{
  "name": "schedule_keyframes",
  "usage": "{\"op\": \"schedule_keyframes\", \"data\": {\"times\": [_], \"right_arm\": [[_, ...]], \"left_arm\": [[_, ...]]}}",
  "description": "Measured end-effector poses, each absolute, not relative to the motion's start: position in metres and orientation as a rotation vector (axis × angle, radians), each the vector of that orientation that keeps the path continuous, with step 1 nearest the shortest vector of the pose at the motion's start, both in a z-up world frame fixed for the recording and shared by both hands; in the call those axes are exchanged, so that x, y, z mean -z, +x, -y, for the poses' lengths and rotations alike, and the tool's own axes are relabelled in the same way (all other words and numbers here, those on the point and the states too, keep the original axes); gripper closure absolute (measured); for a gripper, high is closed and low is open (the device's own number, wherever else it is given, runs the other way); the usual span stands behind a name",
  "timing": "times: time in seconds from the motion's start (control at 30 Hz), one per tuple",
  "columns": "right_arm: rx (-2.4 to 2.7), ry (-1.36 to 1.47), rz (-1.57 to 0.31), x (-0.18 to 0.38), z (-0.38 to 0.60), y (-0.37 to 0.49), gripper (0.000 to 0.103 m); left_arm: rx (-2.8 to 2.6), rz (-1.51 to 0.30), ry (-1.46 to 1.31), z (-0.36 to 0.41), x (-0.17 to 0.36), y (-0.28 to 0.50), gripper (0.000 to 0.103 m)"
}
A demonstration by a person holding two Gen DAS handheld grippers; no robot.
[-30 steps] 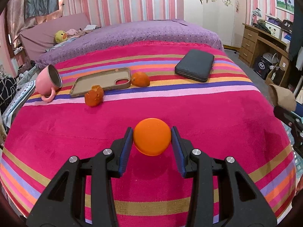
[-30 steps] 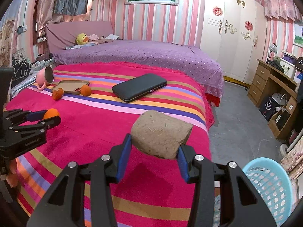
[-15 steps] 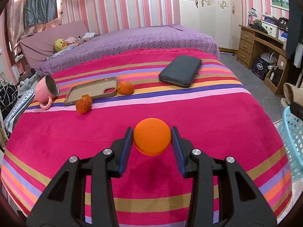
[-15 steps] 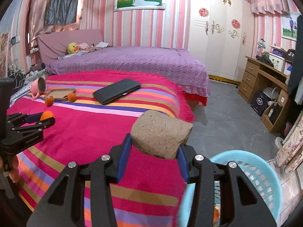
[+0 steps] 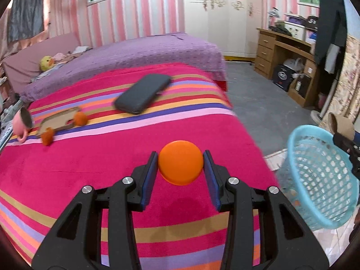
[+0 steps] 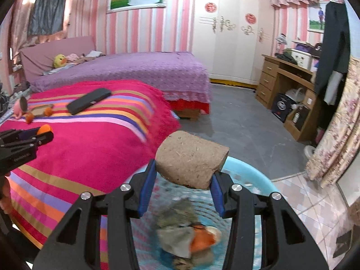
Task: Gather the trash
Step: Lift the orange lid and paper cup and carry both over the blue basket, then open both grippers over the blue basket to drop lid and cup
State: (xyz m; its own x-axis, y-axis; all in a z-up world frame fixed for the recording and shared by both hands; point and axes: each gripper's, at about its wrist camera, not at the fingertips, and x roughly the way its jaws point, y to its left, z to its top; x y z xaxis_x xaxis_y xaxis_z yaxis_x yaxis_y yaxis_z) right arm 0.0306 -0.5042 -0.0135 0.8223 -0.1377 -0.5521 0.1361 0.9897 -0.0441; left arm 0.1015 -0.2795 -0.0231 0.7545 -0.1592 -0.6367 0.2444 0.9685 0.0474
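My left gripper [image 5: 180,168] is shut on an orange round lid [image 5: 180,162] and holds it above the striped blanket [image 5: 90,168]. My right gripper [image 6: 183,180] is shut on a brown cardboard tube [image 6: 191,157] and holds it over the light blue basket [image 6: 247,171], which has trash [image 6: 186,234] in it. The basket also shows at the right of the left wrist view [image 5: 319,180], beside the bed. Two orange peel pieces [image 5: 48,136] [image 5: 80,118] lie on the blanket at the far left.
A dark wallet [image 5: 144,96], a tan phone case [image 5: 58,121] and a pink mug [image 5: 22,123] lie on the blanket. A purple bed [image 6: 135,69] stands behind. A wooden desk [image 6: 290,85] stands at the right, across grey floor [image 6: 236,123].
Both grippers have swung right, away from the bed's middle. The right gripper with the tube has come over the basket. The left gripper with the lid now sees the basket at its right.
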Motion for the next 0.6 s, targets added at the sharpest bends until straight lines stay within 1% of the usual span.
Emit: {"op": "schedule_keyframes", "data": {"times": [0.3, 0.6], "right_arm": [[0.222, 0.051, -0.582, 0.028, 0.565, 0.004, 0.058], [0.257, 0.096, -0.590, 0.040, 0.589, -0.003, 0.058]], "left_arm": [[0.327, -0.683, 0.166, 0.362, 0.032, 0.081, 0.063], [0.433, -0.700, 0.212, 0.430, 0.040, 0.067, 0.063]]}}
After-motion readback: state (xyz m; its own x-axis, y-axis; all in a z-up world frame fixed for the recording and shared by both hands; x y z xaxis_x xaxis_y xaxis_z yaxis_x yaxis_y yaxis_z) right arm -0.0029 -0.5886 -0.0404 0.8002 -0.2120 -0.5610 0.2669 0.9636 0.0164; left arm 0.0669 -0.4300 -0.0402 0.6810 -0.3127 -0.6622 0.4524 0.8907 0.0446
